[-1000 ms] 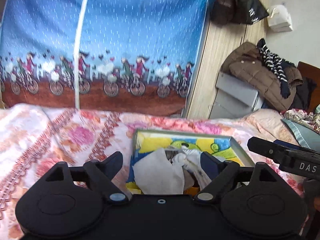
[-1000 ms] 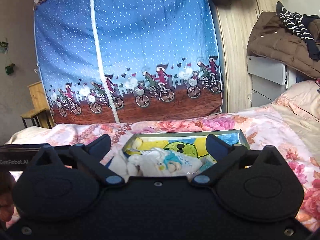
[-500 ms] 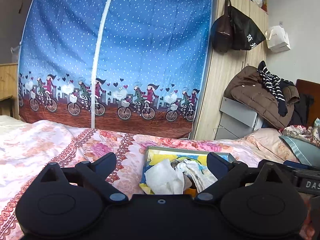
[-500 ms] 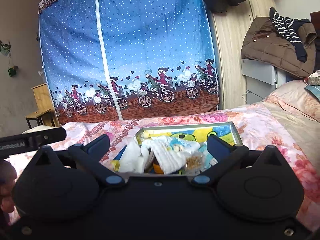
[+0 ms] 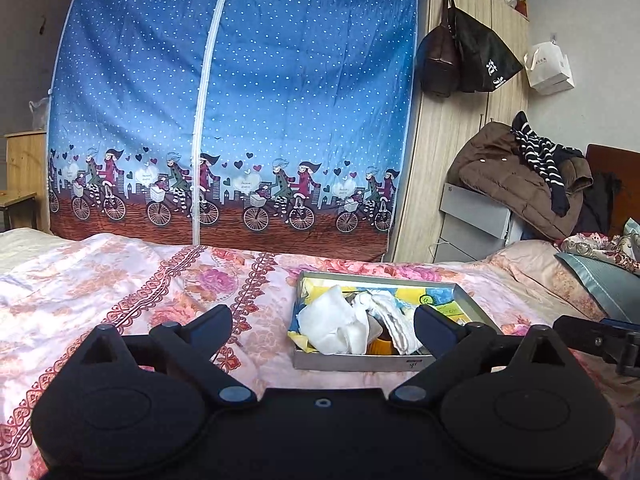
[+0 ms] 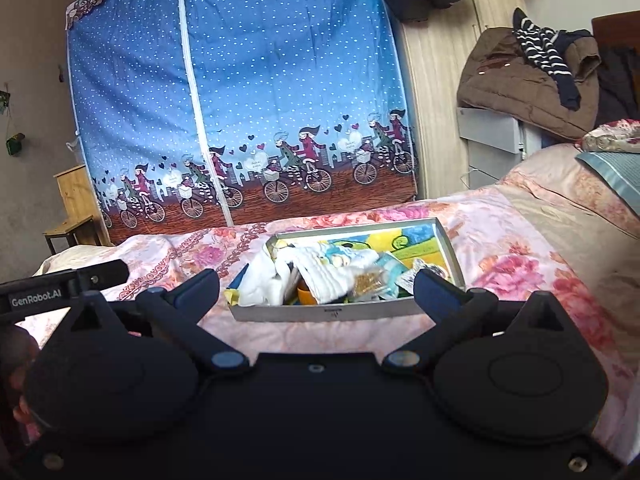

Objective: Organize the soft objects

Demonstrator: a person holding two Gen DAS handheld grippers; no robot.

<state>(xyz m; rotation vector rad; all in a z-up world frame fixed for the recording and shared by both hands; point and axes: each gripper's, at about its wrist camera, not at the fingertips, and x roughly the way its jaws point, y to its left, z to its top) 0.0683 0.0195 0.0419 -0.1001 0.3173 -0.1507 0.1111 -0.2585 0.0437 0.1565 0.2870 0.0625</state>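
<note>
A shallow grey tray [image 5: 362, 362] [image 6: 328, 312] with a colourful cartoon lining lies on the floral bedspread. It holds a pile of soft things: a crumpled white cloth [image 5: 334, 324] [image 6: 260, 284], a folded white towel [image 5: 394, 320] [image 6: 328, 276], small packets [image 6: 366, 282] and an orange item [image 5: 380, 346]. My left gripper [image 5: 322, 318] is open and empty, just short of the tray's near edge. My right gripper [image 6: 316, 286] is open and empty, also in front of the tray.
The floral bedspread [image 5: 120, 280] spreads to the left and front. A blue fabric wardrobe [image 5: 240, 100] stands behind the bed. A wooden cupboard [image 5: 448, 160] with hanging bags, a brown coat [image 5: 516, 176] and pillows [image 6: 612, 168] are at the right.
Both grippers have drawn back and up from the tray, which now looks smaller and farther off. Both stay open and empty. The pile in the tray has not moved.
</note>
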